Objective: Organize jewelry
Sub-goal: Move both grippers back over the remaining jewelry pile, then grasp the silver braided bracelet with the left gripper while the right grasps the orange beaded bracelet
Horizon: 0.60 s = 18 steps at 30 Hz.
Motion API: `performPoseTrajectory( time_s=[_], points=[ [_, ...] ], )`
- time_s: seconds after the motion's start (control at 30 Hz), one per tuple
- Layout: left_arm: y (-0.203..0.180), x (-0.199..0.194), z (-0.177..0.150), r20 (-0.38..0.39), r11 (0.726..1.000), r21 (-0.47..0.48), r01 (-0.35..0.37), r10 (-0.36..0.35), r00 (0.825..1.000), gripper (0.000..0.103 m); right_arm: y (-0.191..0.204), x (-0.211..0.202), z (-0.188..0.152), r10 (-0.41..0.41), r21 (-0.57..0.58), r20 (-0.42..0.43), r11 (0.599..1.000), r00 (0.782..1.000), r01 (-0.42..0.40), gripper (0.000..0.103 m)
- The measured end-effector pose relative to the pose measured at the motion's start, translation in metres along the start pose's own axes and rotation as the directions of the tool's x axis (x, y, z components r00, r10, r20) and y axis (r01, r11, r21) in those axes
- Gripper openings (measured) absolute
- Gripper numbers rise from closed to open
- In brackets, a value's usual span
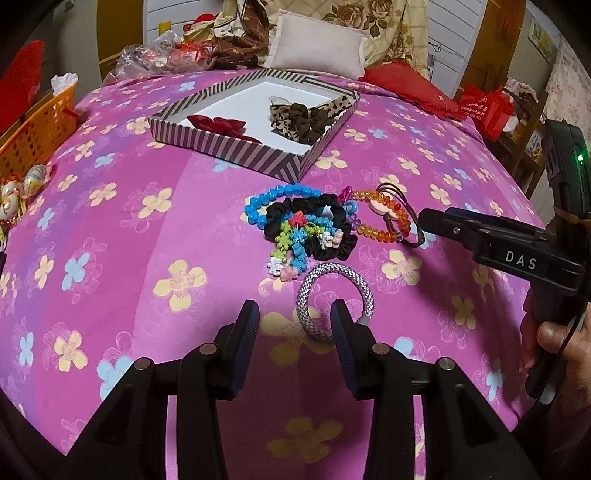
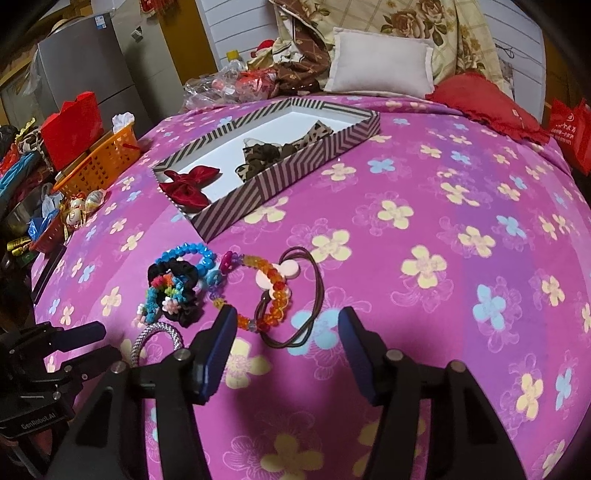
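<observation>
clearly the left gripper (image 1: 295,321), jaws apart and empty, straddles the silver braided bangle (image 1: 334,301) on the pink flowered bedspread (image 1: 147,240); rightward, the right gripper (image 2: 288,332), open, nears the brown elastic hair cord (image 2: 295,295), likely to snag the orange bead bracelet (image 2: 275,291).

A lived-in bedroom at home: ahead of the jaws spreads a pink flowered bedspread (image 2: 443,229), beyond it a pale pillow (image 2: 380,62), a floral quilt (image 2: 424,22), left an orange basket (image 2: 99,162), a fridge (image 2: 92,55).
</observation>
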State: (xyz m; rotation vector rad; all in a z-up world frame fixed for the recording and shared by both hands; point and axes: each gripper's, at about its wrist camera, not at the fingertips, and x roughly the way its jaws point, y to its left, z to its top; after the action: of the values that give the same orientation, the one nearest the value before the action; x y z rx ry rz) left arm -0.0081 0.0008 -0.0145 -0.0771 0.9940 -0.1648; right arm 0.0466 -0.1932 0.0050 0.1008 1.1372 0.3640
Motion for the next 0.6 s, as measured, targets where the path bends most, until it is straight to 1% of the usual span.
performPoseTrajectory(
  time_s=[0.27,0.37,0.6],
  points=[
    [0.0034,0.0005,-0.0012,-0.005,1.0,-0.017,0.018,-0.018,1.0,0.027,0.0021,0.002,0.0006,0.002,-0.01,-0.001,1.0,1.0,-0.002,0.06],
    [0.0062,-0.0013,-0.0021,-0.008,0.999,-0.027,0.045,-0.045,0.999,0.027,0.0007,0.0012,0.0007,0.007,-0.003,0.0,1.0,1.0,-0.007,0.06],
    [0.0053,-0.0026,-0.0032,-0.017,0.997,-0.032,0.063,-0.064,0.998,0.027,-0.0012,0.0007,0.0004,0.011,0.0,-0.001,1.0,1.0,-0.011,0.06]
  ],
)
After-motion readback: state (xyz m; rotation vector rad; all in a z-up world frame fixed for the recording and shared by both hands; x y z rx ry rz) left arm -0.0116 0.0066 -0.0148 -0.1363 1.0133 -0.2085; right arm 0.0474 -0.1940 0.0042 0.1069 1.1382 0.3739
